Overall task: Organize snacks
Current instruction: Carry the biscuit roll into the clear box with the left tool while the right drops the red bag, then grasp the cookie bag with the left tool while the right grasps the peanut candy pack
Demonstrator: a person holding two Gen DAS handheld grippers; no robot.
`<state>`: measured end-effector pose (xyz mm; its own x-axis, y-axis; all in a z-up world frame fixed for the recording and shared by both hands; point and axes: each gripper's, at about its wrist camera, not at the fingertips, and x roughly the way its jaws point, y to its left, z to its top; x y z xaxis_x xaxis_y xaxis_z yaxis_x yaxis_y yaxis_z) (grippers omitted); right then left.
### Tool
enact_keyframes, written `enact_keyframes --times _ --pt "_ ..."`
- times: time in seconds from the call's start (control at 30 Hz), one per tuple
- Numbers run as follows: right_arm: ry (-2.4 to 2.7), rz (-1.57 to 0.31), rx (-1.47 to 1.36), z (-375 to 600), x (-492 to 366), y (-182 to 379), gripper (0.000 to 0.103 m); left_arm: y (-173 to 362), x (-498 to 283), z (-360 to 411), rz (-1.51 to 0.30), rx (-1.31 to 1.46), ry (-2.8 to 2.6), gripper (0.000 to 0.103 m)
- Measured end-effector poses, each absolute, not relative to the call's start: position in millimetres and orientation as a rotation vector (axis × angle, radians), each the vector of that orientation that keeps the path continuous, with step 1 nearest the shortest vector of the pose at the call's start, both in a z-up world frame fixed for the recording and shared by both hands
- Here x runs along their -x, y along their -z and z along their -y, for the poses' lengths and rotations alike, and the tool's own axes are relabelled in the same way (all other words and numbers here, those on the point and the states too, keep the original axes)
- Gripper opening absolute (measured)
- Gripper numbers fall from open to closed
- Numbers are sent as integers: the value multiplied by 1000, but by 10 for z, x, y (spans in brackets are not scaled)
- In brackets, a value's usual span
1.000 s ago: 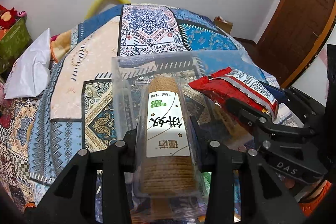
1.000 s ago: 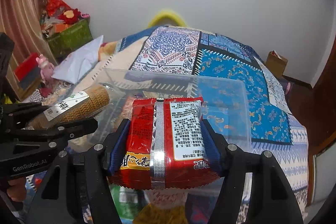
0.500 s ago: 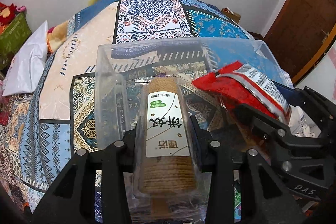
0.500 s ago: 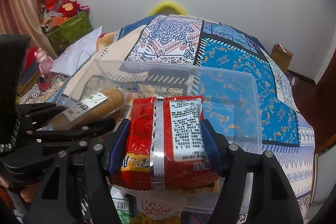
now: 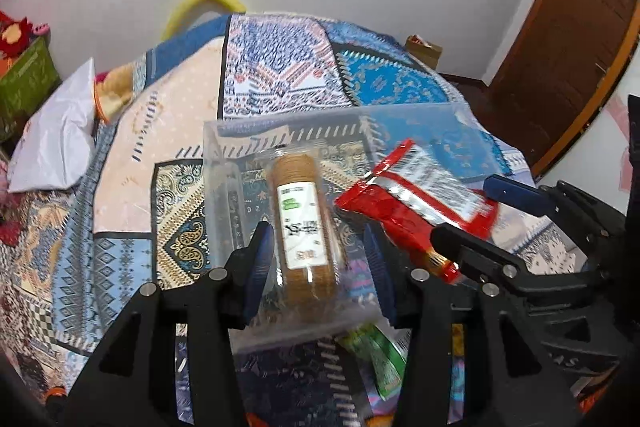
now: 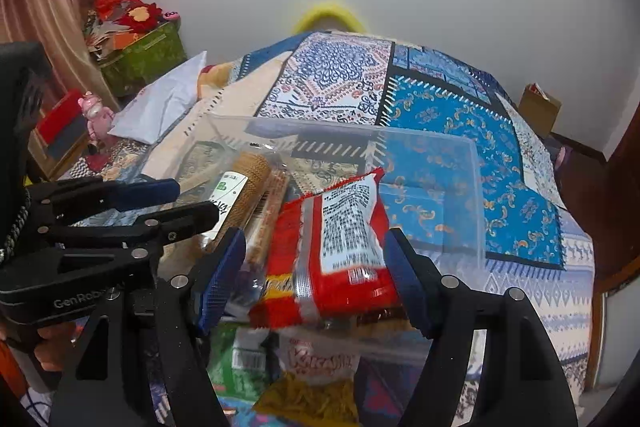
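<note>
**Letting 2 snacks drop cleanly into the box**

The biscuit roll (image 5: 306, 223) lies inside the clear plastic box (image 5: 216, 163), its length running from 6 toward 12 o'clock, between the pads of the left gripper (image 5: 316, 267) but with a visible gap on each side. Those jaws have just been opening and stand released around it. The red packet (image 6: 340, 247) sits tilted over the near wall of the box, at about 3 o'clock from the roll. The jaws of the right gripper (image 6: 316, 275) have also just been opening; the pad at 3 o'clock looks close to the packet's edge and the one at 9 o'clock stands clear, so the packet reads as let go, though motion blur leaves this uncertain.

To finish the step well, both pairs of jaws should likely widen fully before either hand lifts, so no pad drags a wrapper back out. The packet looks the riskier of the 2: it seems to lean on the rim and may slide out toward 6 o'clock, where a green packet (image 5: 380, 355) and a yellow bag (image 6: 312, 399) lie outside the box on the patterned bedspread (image 5: 120, 247). A nudge toward 12 o'clock would probably settle it beside the roll.
</note>
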<state>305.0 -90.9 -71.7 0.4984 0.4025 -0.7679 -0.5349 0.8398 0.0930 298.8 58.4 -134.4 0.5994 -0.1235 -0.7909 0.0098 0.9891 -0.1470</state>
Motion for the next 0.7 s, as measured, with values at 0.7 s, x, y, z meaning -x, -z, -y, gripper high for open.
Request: enact_keyframes --times 0.7 --pt "-509 -742 136 1574 -1762 39 76 850 -1425 -502 -884 67 92 59"
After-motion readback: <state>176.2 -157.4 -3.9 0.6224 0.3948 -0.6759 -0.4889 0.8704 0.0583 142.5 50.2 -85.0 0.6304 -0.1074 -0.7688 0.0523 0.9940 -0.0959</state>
